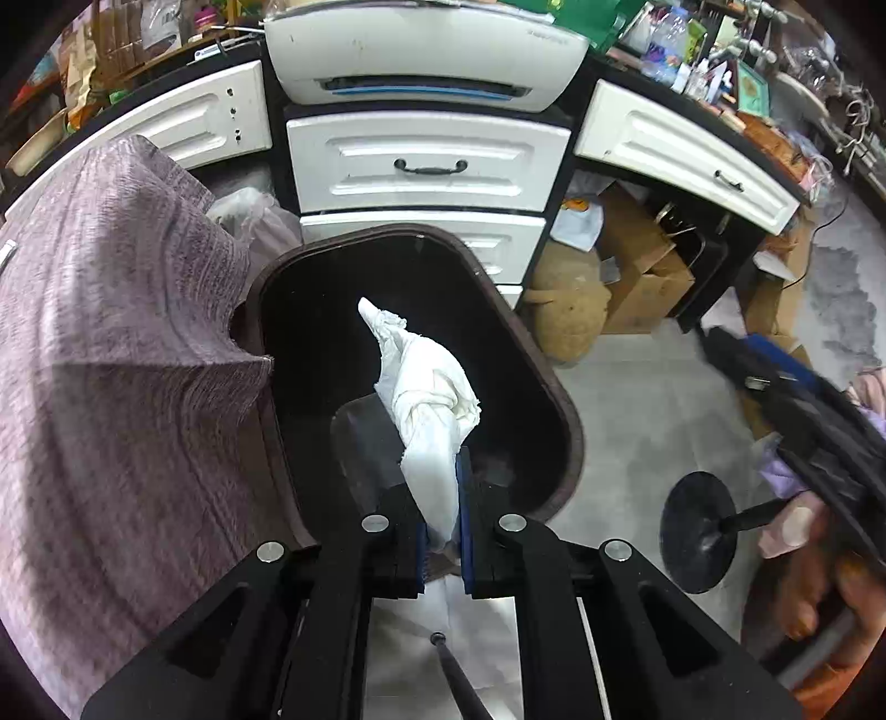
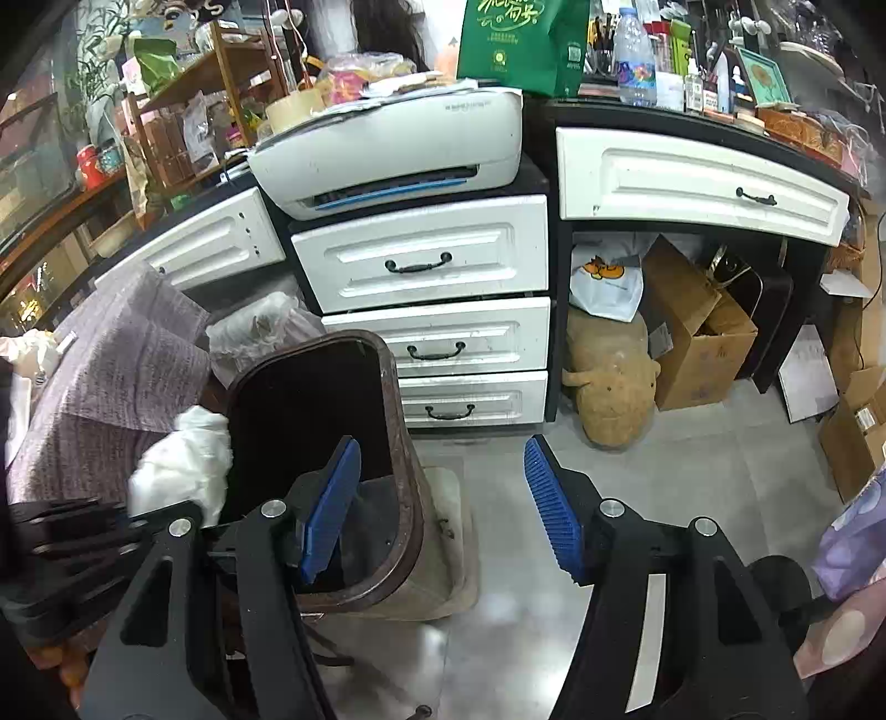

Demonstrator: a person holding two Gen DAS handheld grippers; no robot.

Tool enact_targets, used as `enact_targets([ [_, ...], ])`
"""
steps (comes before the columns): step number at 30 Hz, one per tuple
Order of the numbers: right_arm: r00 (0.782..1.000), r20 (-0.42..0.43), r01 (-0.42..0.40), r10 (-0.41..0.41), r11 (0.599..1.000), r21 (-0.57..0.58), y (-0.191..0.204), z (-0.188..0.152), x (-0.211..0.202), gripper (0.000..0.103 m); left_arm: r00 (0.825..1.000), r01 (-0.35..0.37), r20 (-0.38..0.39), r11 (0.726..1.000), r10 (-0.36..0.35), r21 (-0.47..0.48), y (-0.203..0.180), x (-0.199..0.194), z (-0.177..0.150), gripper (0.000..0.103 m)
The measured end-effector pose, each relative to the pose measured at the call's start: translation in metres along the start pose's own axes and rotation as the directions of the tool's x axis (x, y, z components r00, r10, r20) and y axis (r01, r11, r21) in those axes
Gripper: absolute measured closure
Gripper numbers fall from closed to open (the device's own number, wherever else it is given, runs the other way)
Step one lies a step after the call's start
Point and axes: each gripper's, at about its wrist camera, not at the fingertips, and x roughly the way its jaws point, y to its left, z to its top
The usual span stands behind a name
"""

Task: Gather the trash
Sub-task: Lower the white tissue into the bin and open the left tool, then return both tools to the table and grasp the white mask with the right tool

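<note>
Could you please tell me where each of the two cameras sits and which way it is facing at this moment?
Left wrist: on the left gripper, looking steeply down into the brown trash bin; its pads clamp a white tissue wad; a hand shows at right.
Right wrist: on the right gripper, looking down at the trash bin and white drawers; its jaws are open and empty.
Shared: bin, tissue wad, drawers, printer.
</note>
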Motion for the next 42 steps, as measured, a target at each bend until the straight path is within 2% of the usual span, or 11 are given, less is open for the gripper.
enact_targets([
  [7, 0.999, 0.026, -0.024, 0.024, 1.0, 0.011, -0.001, 0.002, -0.016, 0.041, 0.998, -0.018, -0.055, 1.0, 0.017, -0.015, 0.003, 0.027, 0.008, 0.094],
  [9, 0.999, 0.032, -0.027, 0.026, 1.0, 0.011, -0.001, 0.003, -0.02, 0.041, 0.997, -0.008, -0.078, 1.0, 0.008, -0.001, 0.001, 0.034, 0.01, 0.089],
  [10, 0.999, 0.034, -0.027, 0.027, 1.0, 0.012, -0.001, 0.003, -0.022, 0.041, 0.996, -0.008, -0.087, 1.0, 0.008, 0.006, 0.0, 0.035, 0.011, 0.076],
  [11, 0.999, 0.04, -0.028, 0.028, 0.999, 0.016, -0.001, 0.003, -0.025, 0.041, 0.996, -0.014, -0.089, 1.0, 0.014, 0.011, 0.0, 0.036, 0.011, 0.054],
  [13, 0.998, 0.047, -0.032, 0.031, 0.999, 0.023, -0.002, 0.005, -0.029, 0.034, 0.998, -0.017, -0.059, 1.0, 0.018, 0.018, -0.002, 0.033, 0.01, 0.026],
  [14, 0.998, 0.051, -0.035, 0.034, 0.999, 0.029, -0.003, 0.006, -0.032, 0.031, 0.999, -0.018, -0.042, 1.0, 0.019, 0.02, -0.003, 0.03, 0.01, 0.018],
  [17, 0.996, 0.08, -0.045, 0.041, 0.998, 0.047, -0.006, 0.01, -0.041, 0.028, 0.999, -0.002, -0.034, 1.0, 0.003, 0.015, -0.005, 0.024, 0.009, 0.016],
  [19, 0.995, 0.099, -0.038, 0.032, 0.998, 0.052, -0.008, 0.012, -0.046, 0.017, 0.999, 0.025, -0.027, 1.0, -0.025, 0.003, -0.006, 0.016, 0.008, 0.016],
  [26, 0.99, 0.139, -0.025, 0.014, 0.997, 0.079, -0.017, 0.021, -0.056, 0.014, 0.991, 0.086, 0.103, 0.995, -0.091, 0.047, -0.02, -0.039, -0.006, 0.011],
  [35, 0.99, 0.13, -0.055, 0.047, 0.997, 0.06, -0.005, 0.022, -0.064, 0.013, 0.947, 0.102, 0.291, 0.985, -0.139, 0.138, -0.026, -0.131, -0.036, 0.006],
  [42, 0.978, 0.131, -0.157, 0.161, 0.987, -0.036, 0.048, 0.018, -0.077, 0.013, 0.917, 0.041, 0.393, 0.994, -0.077, 0.098, 0.001, -0.18, -0.052, 0.006],
])
